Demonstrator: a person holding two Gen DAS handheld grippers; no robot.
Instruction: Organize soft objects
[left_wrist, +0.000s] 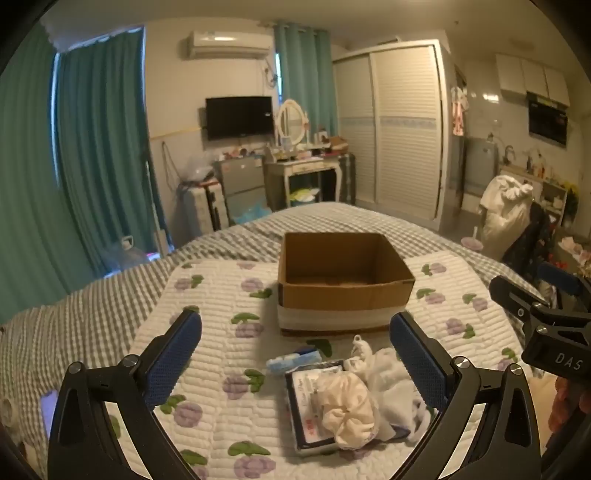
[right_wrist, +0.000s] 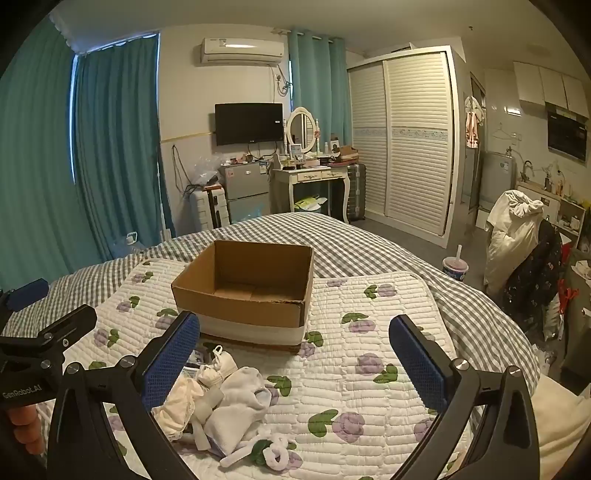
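An open, empty cardboard box (left_wrist: 343, 284) stands on a white quilted mat with purple flowers (left_wrist: 221, 332) on the bed; it also shows in the right wrist view (right_wrist: 247, 284). In front of it lies a pile of soft things: a cream scrunchie-like cloth (left_wrist: 347, 410), white socks (left_wrist: 391, 384), a blue-and-white item (left_wrist: 293, 360) and a flat packet (left_wrist: 306, 410). The right wrist view shows the white socks (right_wrist: 240, 402), a cream cloth (right_wrist: 177, 406) and a white fluffy band (right_wrist: 275, 452). My left gripper (left_wrist: 295, 354) is open above the pile. My right gripper (right_wrist: 295, 358) is open, right of the pile.
The mat lies on a grey checked bedspread (left_wrist: 92, 310). A phone (left_wrist: 50, 410) rests at the mat's left edge. Beyond the bed are a dressing table (right_wrist: 314, 177), small fridge (right_wrist: 245, 192), wardrobe (right_wrist: 406, 140), a chair draped with clothes (right_wrist: 517, 236) and a drink cup (right_wrist: 456, 267).
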